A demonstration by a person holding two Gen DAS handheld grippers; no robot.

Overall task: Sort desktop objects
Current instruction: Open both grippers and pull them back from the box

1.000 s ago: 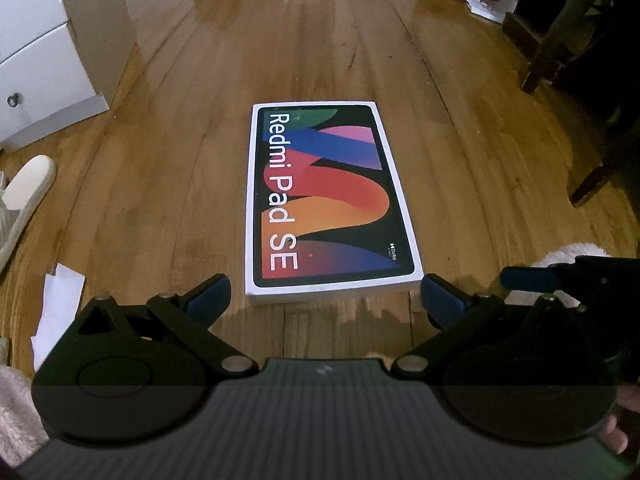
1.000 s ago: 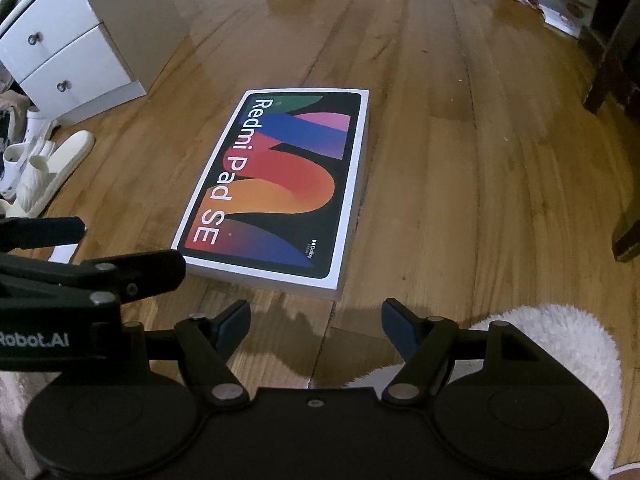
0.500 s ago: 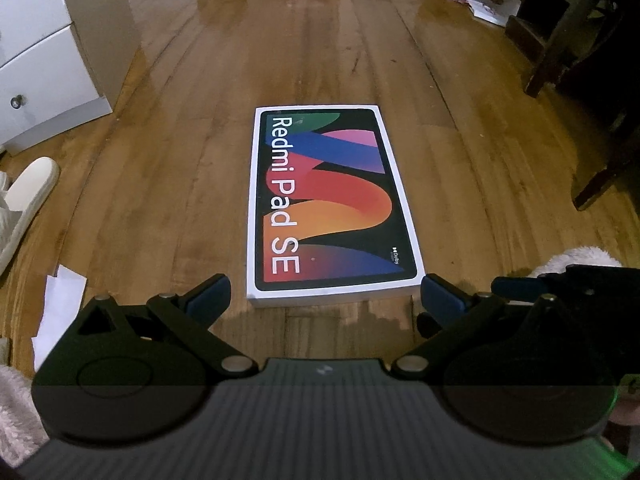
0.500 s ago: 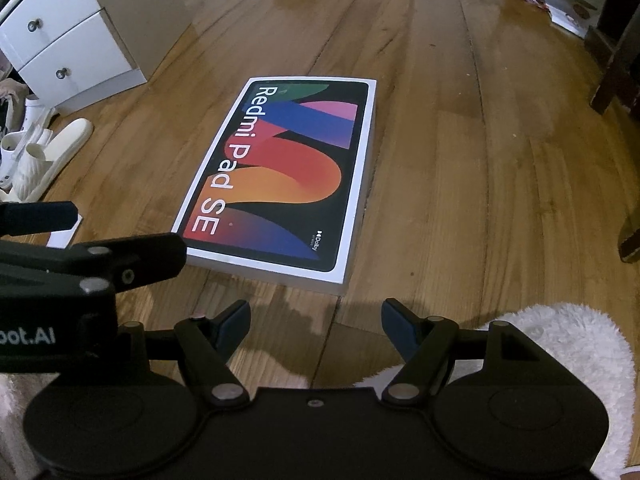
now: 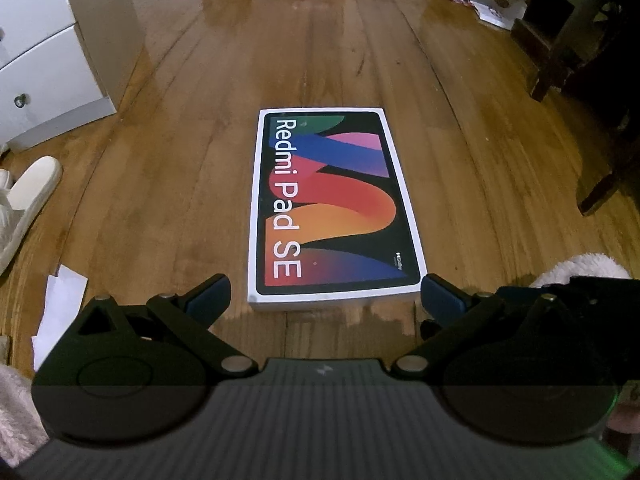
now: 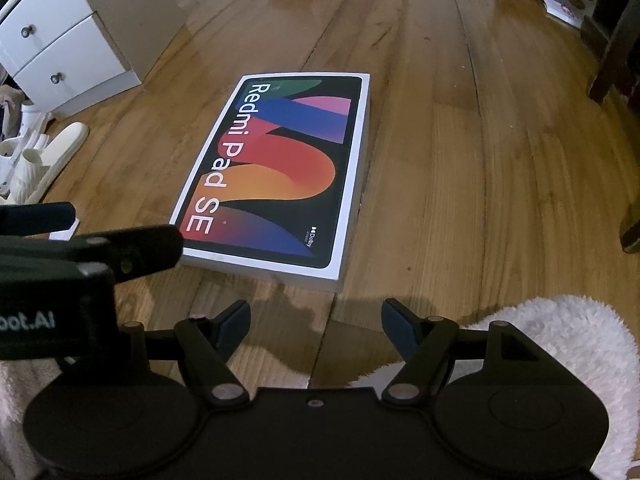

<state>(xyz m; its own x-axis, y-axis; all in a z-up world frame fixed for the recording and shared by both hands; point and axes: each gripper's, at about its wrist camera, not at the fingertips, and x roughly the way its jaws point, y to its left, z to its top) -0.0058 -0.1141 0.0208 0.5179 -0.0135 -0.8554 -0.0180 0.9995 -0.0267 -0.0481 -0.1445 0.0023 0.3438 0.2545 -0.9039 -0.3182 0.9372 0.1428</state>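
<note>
We hold left gripper (image 5: 326, 294) and right gripper (image 6: 316, 318) low, both jaws spread wide, empty, near short end of box (image 5: 332, 204). Box lies flat on floor (image 5: 460, 168). We'd straddle near corners, lift level. Glossy planks, slippery. 2 drawers (image 6: 60, 40) left, slippers (image 6: 44, 160), fluffy rug (image 6: 560, 340).

box lid (image 5: 332, 204): I read "Redmi Pad SE" in white along its left side | same lid: small "Dolby" mark near its corner | my left gripper (image 6: 64, 248), right view: "bot.AI", cut off
</note>
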